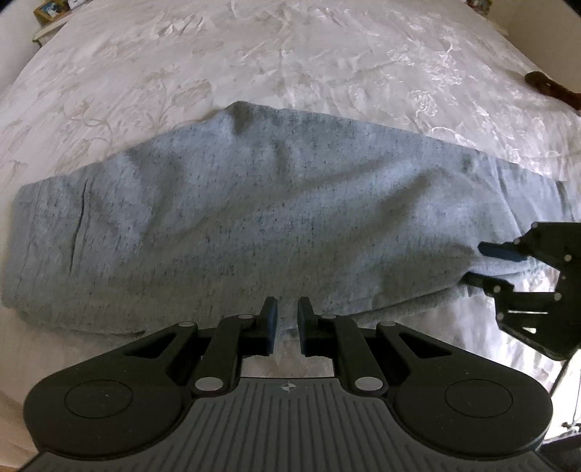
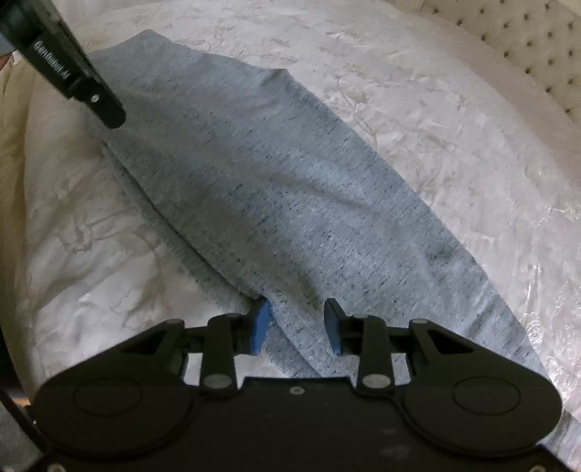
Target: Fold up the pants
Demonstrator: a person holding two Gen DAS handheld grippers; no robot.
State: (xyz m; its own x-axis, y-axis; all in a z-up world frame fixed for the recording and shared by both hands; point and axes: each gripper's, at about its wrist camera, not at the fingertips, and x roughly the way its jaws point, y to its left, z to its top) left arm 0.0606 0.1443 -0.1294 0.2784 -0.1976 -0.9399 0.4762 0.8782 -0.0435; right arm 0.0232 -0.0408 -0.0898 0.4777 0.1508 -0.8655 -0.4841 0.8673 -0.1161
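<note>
Pants: heathered blue-grey knit pants (image 1: 254, 218), spread flat across the bed and doubled over lengthwise, waistband end at the left of the left wrist view, legs running off to the right.
Bed: white bedspread with a shiny raised floral pattern (image 1: 326, 72), bearing the pants; tufted cream headboard (image 2: 537, 47) at the upper right of the right wrist view.
Left tongs (image 1: 287, 321): black with blue pads, narrowly parted, closed on the near edge of the pants, a sliver of fabric between the pads.
Right tongs (image 2: 297, 325): black with blue pads, set astride a leg of the pants, fabric between the pads; contact of the right-hand pad too unclear to call a grip.
Containers: small yellow-rimmed box-like thing (image 1: 51, 11) on a ledge beyond the bed's far left corner, contents too small to tell.
Other: dark brown object (image 1: 552, 90) lying at the bed's right edge.
</note>
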